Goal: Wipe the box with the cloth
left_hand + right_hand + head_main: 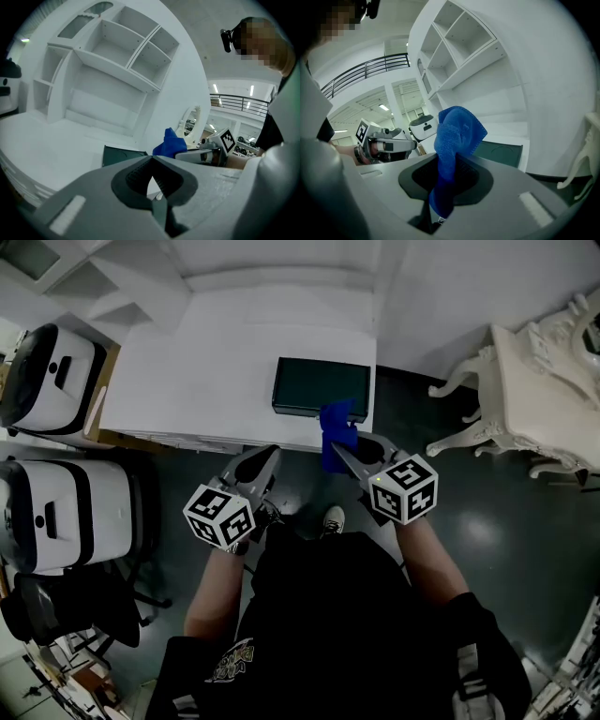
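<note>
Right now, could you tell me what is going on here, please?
A person stands at a white table with a gripper in each hand. The right gripper is shut on a blue cloth, held at the near edge of a dark green box on the table. The left gripper is shut and empty, beside it.

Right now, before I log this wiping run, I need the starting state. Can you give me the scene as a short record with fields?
box: dark green box, flat on the white table, near its front edge
cloth: blue cloth, bunched, at the box's near right corner; contact unclear
right: right gripper shut on the cloth
left: left gripper shut, nothing between its jaws, in front of the table, apart from the box
</note>
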A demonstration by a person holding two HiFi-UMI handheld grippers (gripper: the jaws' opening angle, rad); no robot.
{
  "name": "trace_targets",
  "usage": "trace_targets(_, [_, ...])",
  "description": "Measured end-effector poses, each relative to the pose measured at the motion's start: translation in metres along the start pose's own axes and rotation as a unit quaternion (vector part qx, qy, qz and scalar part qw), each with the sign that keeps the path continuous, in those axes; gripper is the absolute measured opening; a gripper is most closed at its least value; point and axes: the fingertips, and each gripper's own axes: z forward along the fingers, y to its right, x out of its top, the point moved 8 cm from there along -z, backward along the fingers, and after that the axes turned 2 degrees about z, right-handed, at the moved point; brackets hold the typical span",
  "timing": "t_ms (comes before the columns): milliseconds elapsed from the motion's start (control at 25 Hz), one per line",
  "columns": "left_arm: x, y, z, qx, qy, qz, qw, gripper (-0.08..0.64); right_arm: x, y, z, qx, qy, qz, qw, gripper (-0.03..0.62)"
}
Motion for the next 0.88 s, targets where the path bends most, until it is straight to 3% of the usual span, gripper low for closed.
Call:
trace_targets(440, [0.008, -0.032, -0.01, 0.046, -0.018, 0.0, 0.9988, 0.002, 0.012, 0.004, 0.032, 0.013, -0.009, 0.016, 1.0, 0.094])
trace_targets(880, [0.022, -0.115, 0.038, -0.012, -0.075, -0.003, 0.9971, 0.006, 0.027, 0.016, 0.085, -0.037, -0.01, 0.066, 0.997, 0.094])
